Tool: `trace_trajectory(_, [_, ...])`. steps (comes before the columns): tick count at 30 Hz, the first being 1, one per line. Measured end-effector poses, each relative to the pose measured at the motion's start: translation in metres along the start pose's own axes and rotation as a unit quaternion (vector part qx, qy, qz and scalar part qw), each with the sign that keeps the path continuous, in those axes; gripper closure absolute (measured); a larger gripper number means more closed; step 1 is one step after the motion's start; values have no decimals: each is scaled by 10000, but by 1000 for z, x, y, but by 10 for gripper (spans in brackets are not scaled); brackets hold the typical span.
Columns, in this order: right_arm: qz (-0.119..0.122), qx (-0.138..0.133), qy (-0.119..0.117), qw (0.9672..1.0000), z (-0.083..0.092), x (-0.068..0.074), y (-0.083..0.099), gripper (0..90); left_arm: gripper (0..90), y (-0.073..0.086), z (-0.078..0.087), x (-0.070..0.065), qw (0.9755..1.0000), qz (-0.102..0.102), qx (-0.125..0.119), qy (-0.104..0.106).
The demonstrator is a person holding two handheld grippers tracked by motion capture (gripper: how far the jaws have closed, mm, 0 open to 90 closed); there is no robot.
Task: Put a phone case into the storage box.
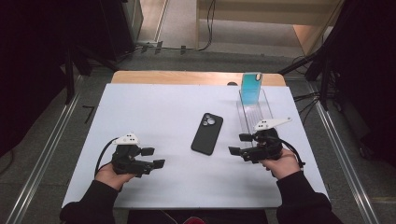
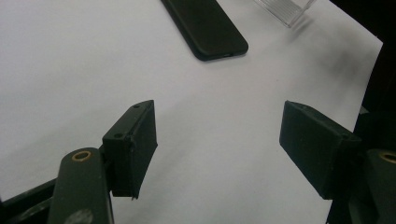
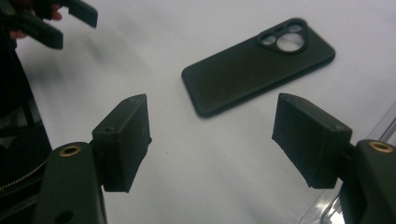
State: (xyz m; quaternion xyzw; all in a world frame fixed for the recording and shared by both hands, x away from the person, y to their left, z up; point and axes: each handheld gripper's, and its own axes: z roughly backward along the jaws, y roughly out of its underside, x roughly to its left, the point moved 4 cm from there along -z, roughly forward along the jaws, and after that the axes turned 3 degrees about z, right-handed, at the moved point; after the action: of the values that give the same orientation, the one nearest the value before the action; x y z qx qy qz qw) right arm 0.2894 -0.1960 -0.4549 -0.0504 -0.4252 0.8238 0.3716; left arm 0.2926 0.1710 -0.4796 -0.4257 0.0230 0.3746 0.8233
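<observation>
A black phone (image 1: 207, 133) lies camera side up in the middle of the white table sheet (image 1: 154, 102). My left gripper (image 1: 153, 157) rests low at the front left, pointing right, open and holding nothing. In the left gripper view the open jaws (image 2: 217, 140) frame bare sheet, with the phone (image 2: 205, 25) farther off. My right gripper (image 1: 239, 143) sits just right of the phone's near end and points left toward it, open. The right gripper view has the phone (image 3: 257, 63) beyond the gap between the jaws (image 3: 212, 135), not touched.
A clear acrylic rack (image 1: 254, 112) stands at the back right, close behind my right hand, with a teal phone-sized slab (image 1: 251, 87) upright in its far end. A wooden table edge (image 1: 196, 77) runs along the back. Dark stands and cables flank the table.
</observation>
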Motion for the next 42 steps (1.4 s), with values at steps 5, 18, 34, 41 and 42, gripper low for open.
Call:
trace_trajectory(5, [-3, 143, -197, 9997, -4, 3, 12, 255, 282, -1, 0, 0, 10000, 12, -8, 19])
trace_trajectory(18, [203, 249, -483, 9983, -11, 13, 31, 246, 282, -2, 0, -3, 10000, 12, -47, 57])
trace_trajectory(34, [140, 303, -515, 9981, -11, 9, 37, 237, 280, -20, -7, -11, 10000, -19, -82, 21])
trace_trajectory(41, [127, 314, -528, 9980, -11, 8, 37, 237, 214, -38, -14, -12, 9997, 15, -116, 194])
trace_trajectory(42, [137, 323, -525, 9980, -12, 9, 38, 237, 198, -41, -15, -12, 9998, -18, -126, 168])
